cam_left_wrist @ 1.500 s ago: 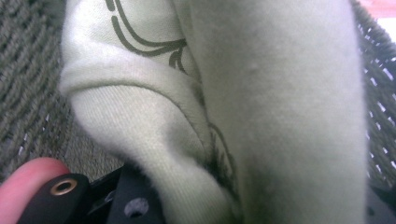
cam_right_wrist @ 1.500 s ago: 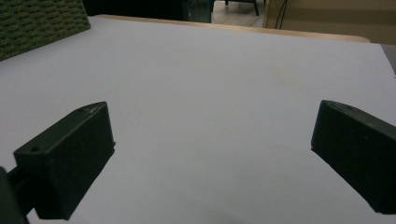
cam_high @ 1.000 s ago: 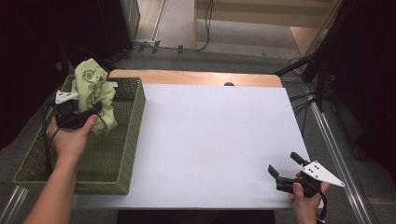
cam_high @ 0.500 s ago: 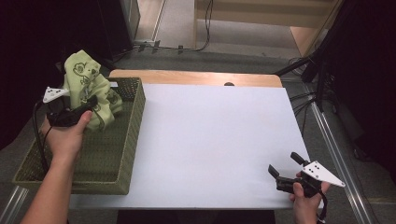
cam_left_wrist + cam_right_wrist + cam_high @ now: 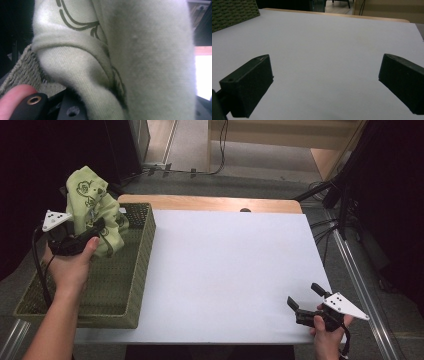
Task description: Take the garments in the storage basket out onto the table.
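A light green cloth (image 5: 92, 207) with dark line drawings hangs bunched above the far end of the woven basket (image 5: 127, 285) at the table's left. My left gripper (image 5: 97, 227) is shut on the cloth and holds it up over the basket. In the left gripper view the cloth (image 5: 140, 57) is pressed close to the camera, with the basket's rim (image 5: 22, 67) behind it. My right gripper (image 5: 305, 297) rests open on the white table top (image 5: 230, 265) near the front right corner. Its two black fingers (image 5: 247, 85) stand wide apart with nothing between them.
The olive woven basket's corner (image 5: 232, 12) lies far left in the right gripper view. A wooden strip (image 5: 210, 202) runs along the table's far edge. Metal rails (image 5: 360, 285) flank the table, and cables (image 5: 220, 150) lie on the floor beyond it.
My left gripper has carried the green cloth up and to the left, toward the basket's far left corner. The right gripper has stayed where it was.
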A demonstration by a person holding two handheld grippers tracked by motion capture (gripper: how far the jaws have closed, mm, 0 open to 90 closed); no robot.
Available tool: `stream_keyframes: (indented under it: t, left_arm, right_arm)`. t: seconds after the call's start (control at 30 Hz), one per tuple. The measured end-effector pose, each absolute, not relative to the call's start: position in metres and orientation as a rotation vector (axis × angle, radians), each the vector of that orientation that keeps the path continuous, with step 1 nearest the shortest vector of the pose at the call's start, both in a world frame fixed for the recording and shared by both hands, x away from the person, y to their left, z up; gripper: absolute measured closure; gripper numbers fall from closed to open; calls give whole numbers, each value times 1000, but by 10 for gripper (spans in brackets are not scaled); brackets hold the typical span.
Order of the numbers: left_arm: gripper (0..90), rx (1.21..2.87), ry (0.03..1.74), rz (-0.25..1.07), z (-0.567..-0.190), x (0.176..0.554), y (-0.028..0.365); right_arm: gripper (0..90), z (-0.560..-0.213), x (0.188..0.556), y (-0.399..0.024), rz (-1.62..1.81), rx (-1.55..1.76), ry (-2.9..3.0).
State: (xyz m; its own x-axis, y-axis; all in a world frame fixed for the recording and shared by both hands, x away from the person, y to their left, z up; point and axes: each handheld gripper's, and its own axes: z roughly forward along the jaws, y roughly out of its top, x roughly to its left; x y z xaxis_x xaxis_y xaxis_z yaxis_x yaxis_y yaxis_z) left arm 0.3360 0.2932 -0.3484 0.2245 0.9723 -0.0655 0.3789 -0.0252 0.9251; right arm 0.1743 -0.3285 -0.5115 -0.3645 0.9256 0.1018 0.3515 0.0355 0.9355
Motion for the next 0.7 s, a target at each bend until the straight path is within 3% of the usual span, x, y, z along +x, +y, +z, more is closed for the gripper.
stream_keyframes:
  t: [0.7]
  left_arm:
    - [595,1581,1188,758,-330,325,253]
  right_arm:
    - [0,-512,175,-329,1327,1289,1763]
